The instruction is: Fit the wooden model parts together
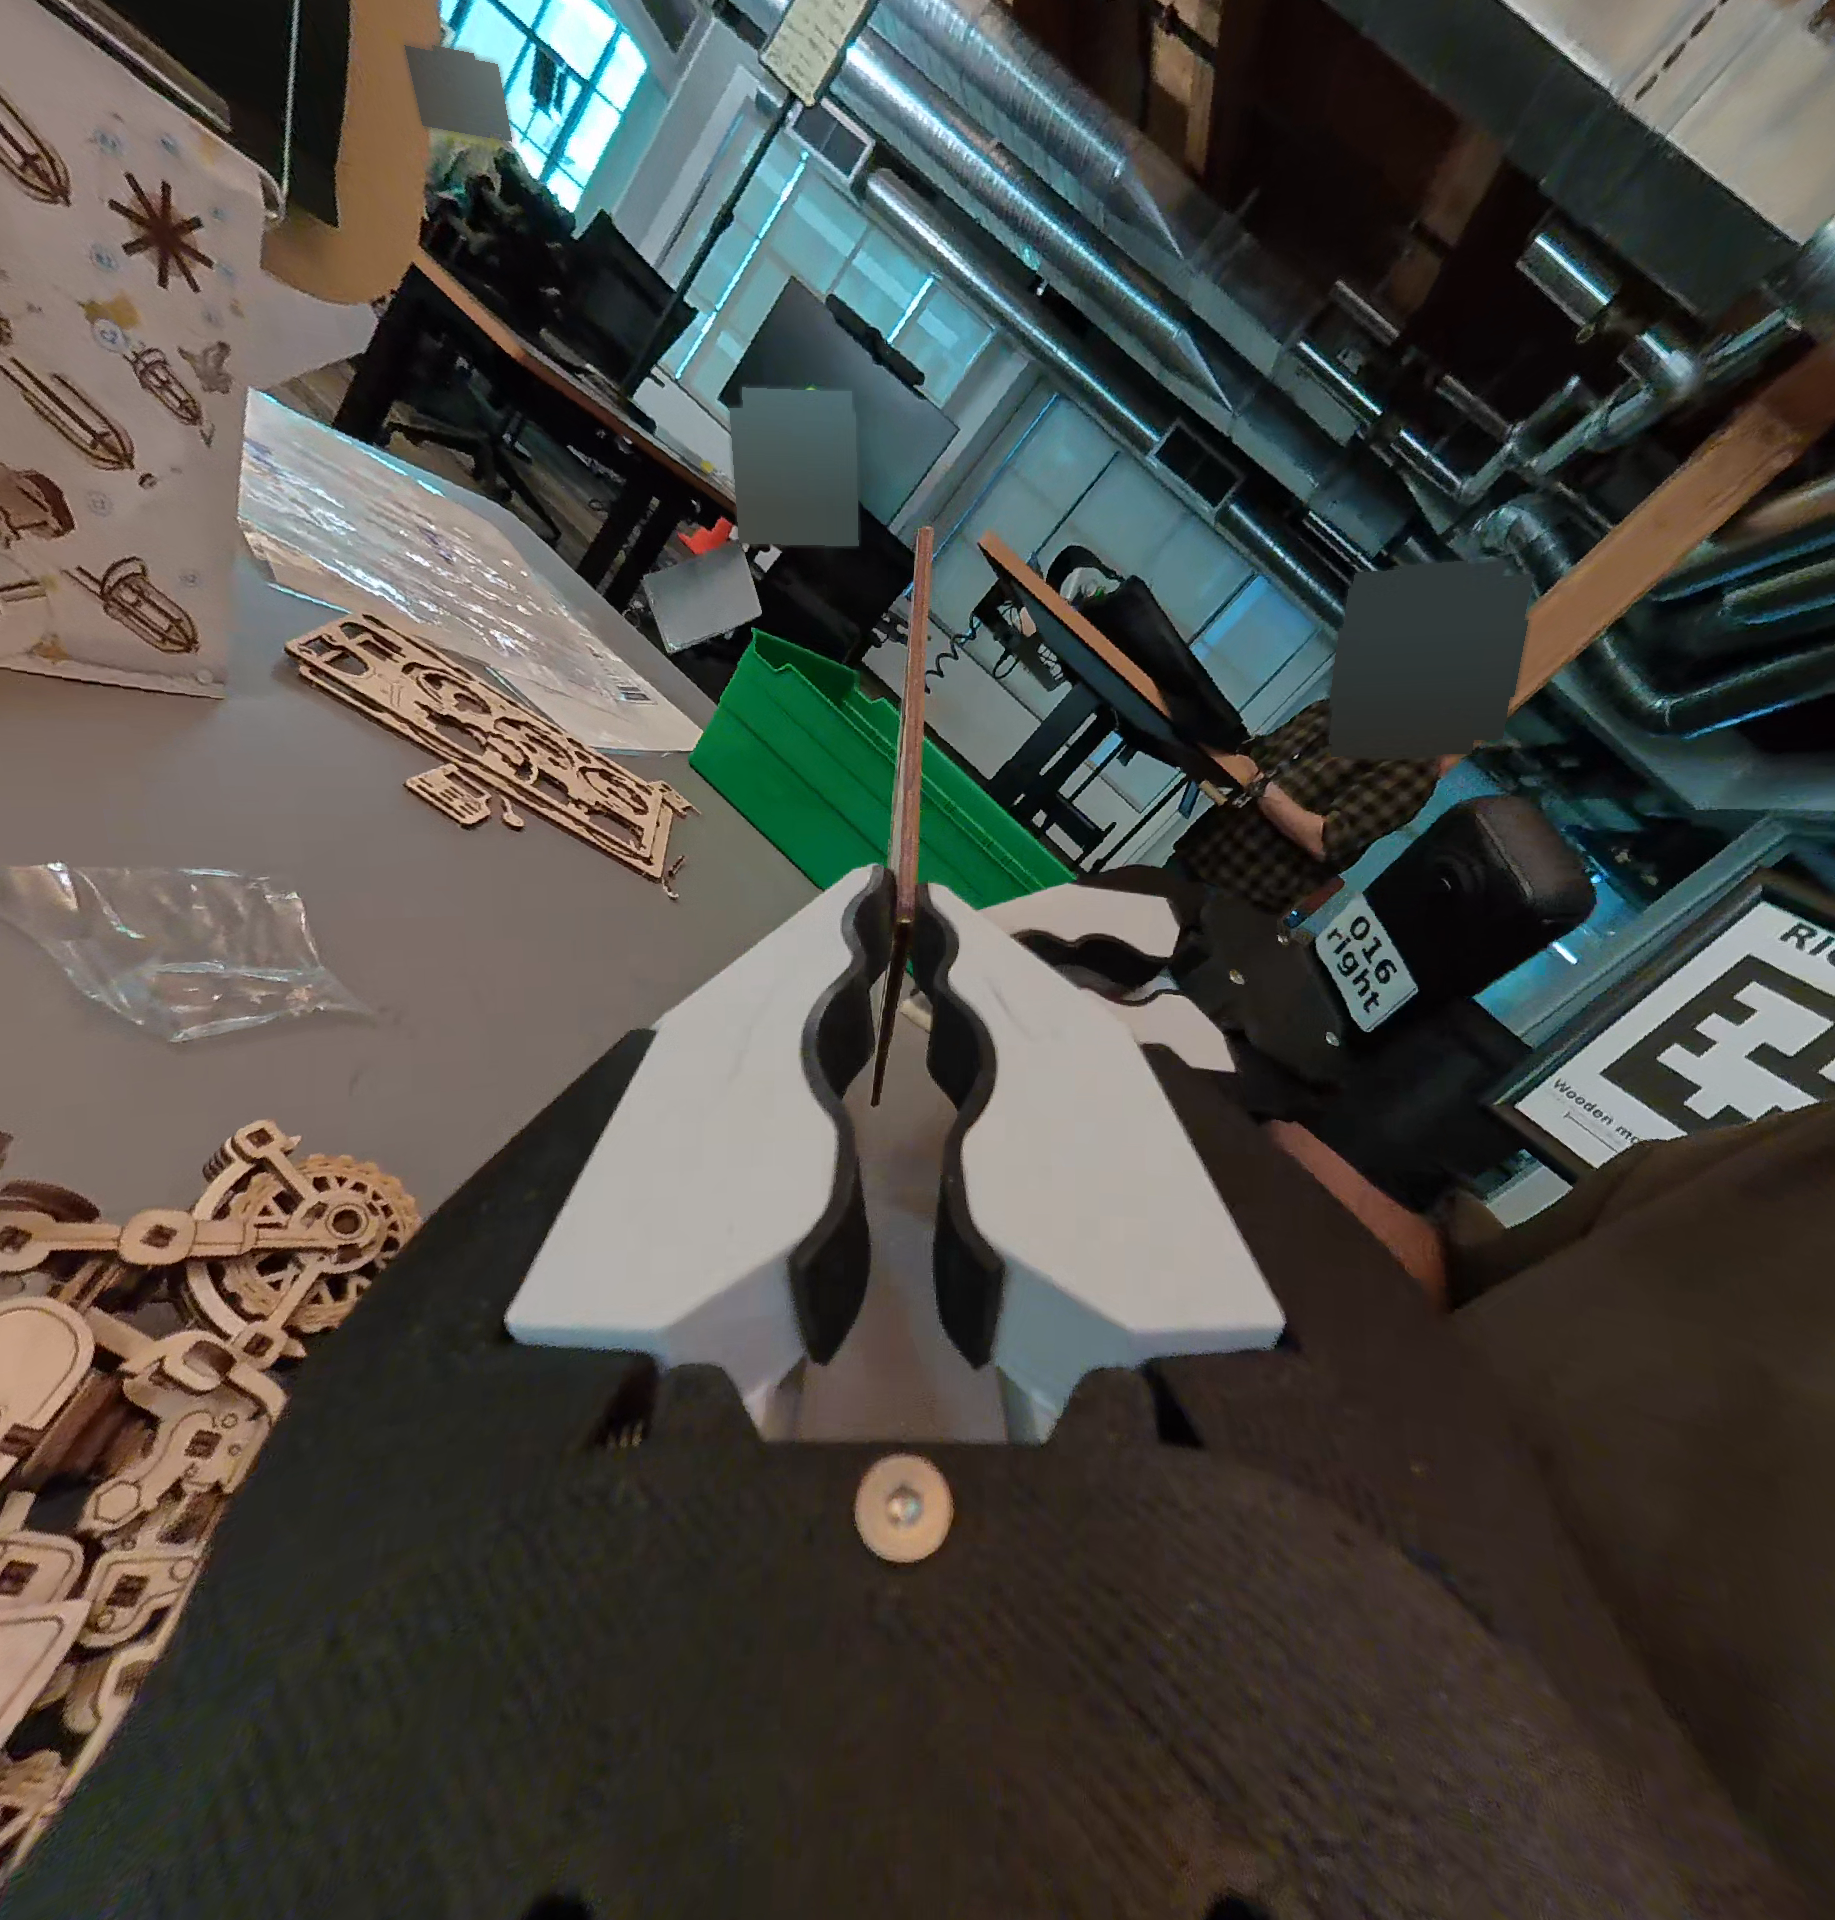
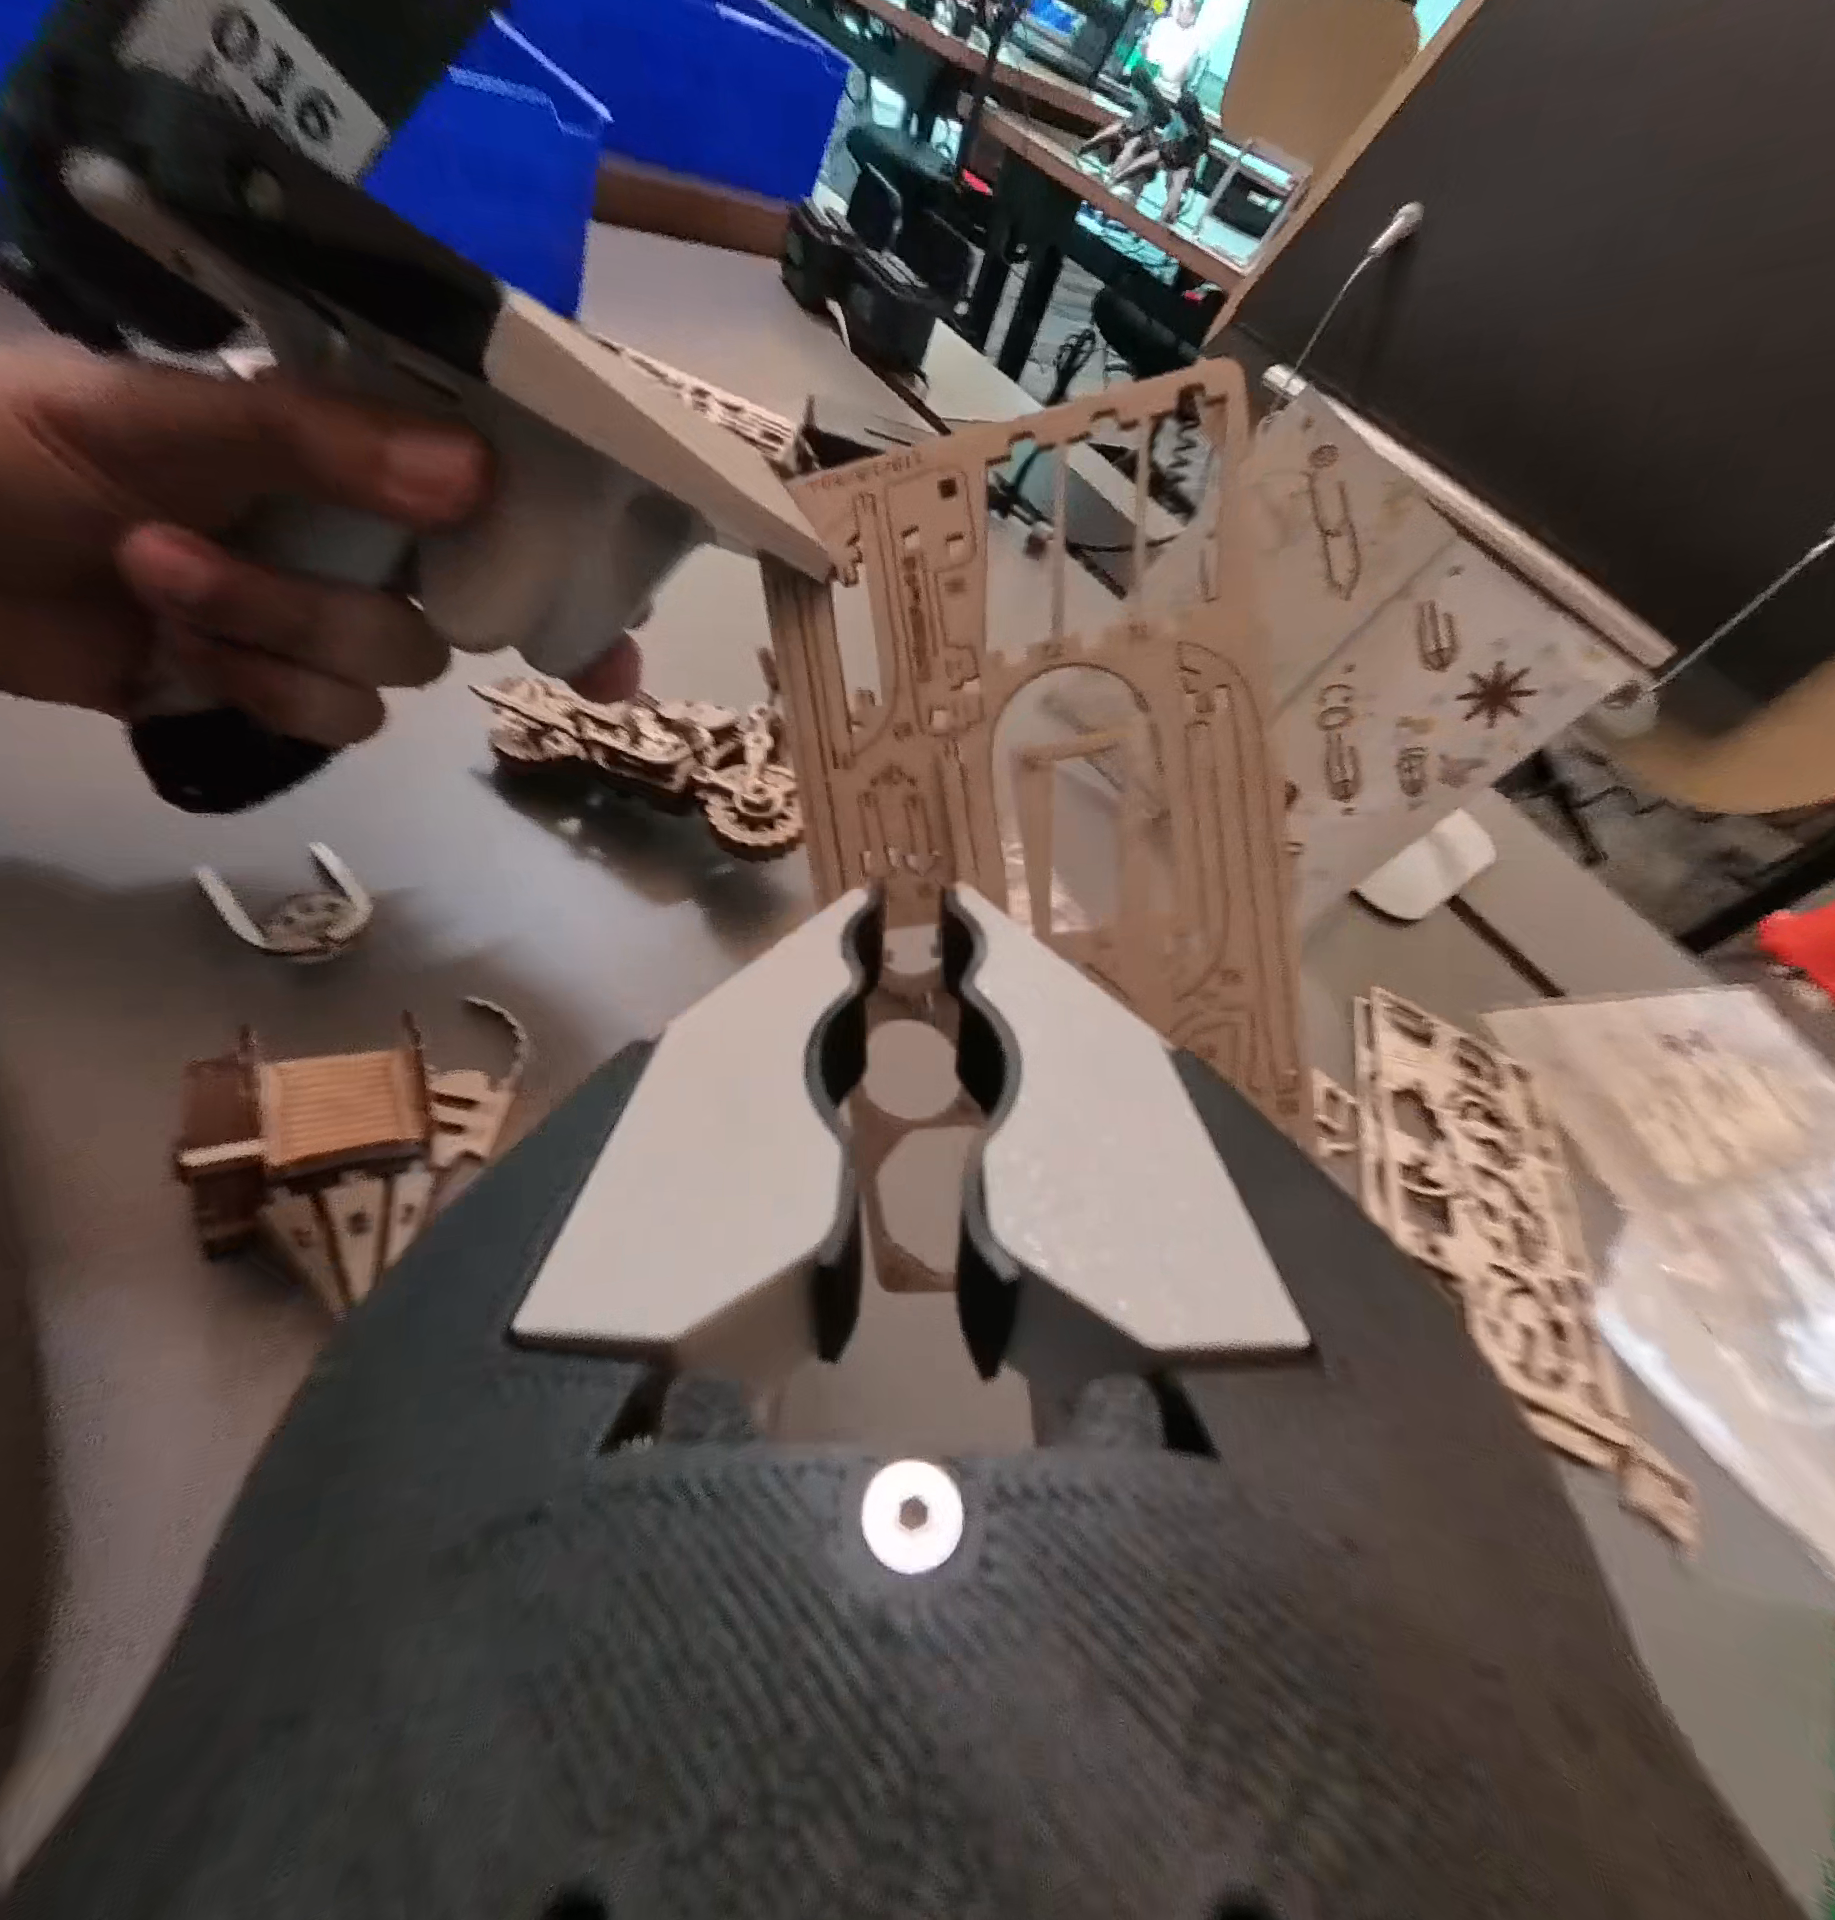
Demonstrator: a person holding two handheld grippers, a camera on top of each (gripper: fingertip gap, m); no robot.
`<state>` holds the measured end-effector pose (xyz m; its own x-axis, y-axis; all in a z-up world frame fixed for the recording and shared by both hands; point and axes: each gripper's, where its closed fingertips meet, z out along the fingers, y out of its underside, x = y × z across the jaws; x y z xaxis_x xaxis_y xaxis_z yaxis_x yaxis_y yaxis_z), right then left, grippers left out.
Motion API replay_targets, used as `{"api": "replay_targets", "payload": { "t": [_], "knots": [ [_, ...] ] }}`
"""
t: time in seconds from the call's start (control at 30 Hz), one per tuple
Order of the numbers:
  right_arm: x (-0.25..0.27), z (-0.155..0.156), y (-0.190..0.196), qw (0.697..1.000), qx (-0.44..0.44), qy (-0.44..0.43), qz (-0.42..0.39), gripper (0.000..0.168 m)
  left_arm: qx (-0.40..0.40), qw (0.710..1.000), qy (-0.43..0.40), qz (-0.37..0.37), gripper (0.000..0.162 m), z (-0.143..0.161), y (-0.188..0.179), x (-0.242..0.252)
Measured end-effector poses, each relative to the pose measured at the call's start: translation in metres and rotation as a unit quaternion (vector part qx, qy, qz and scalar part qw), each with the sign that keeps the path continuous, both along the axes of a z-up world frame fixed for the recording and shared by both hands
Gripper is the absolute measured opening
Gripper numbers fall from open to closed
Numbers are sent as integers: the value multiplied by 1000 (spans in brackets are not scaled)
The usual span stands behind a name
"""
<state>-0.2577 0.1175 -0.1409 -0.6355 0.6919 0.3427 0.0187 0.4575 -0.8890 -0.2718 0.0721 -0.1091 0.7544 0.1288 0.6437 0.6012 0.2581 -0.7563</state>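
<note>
My left gripper [image 1: 905, 902] is shut on a thin wooden parts sheet [image 1: 915, 717] and holds it upright above the grey table [image 1: 269, 790]; I see it edge-on there. In the right wrist view the same sheet [image 2: 1038, 665] faces me, pinched at its upper left corner by the left gripper [image 2: 825, 561], which a hand [image 2: 165, 540] holds. My right gripper [image 2: 913, 904] is at the sheet's lower edge with its jaws nearly together. The sheet shows through the narrow gap, and I cannot tell whether the jaws grip it. The right gripper [image 1: 1100, 961] also shows in the left wrist view.
Loose wooden gears and parts [image 1: 113, 1351], another cut sheet [image 1: 497, 738] and a clear plastic bag [image 1: 175, 945] lie on the table. A part-built wooden model [image 2: 310, 1153], a wooden motorcycle [image 2: 653, 758], an instruction sheet [image 2: 1432, 623] and another parts sheet [image 2: 1464, 1226] surround the grippers. A green bin [image 1: 851, 769] stands beyond the edge. One gripper's finger ends stand about 6 centimetres off the other's.
</note>
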Motion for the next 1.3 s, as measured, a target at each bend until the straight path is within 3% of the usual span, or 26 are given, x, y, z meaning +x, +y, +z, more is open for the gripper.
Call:
{"api": "replay_targets", "payload": {
  "t": [0.13,0.3,0.6,0.83,1.17,1.3],
  "knots": [
    [-4,-2,4,999,30,25,-23,15,1,1000,-4,5,1,0,-1,-1],
    [-8,-3,8,994,79,60,-55,4,4,1000,-15,4,2,-1,1,1],
    [-6,-2,7,995,74,35,-50,1,-12,1000,4,23,2,-3,1,-1],
    [0,2,0,999,-20,-38,-21,1,-50,996,47,63,2,-5,-3,-8],
    [2,15,4,976,-182,-118,14,0,-18,999,-8,51,2,-8,-5,-13],
    [-4,5,8,979,-164,-123,-4,28,6,998,-40,49,2,-9,-9,-17]
  ]
}}
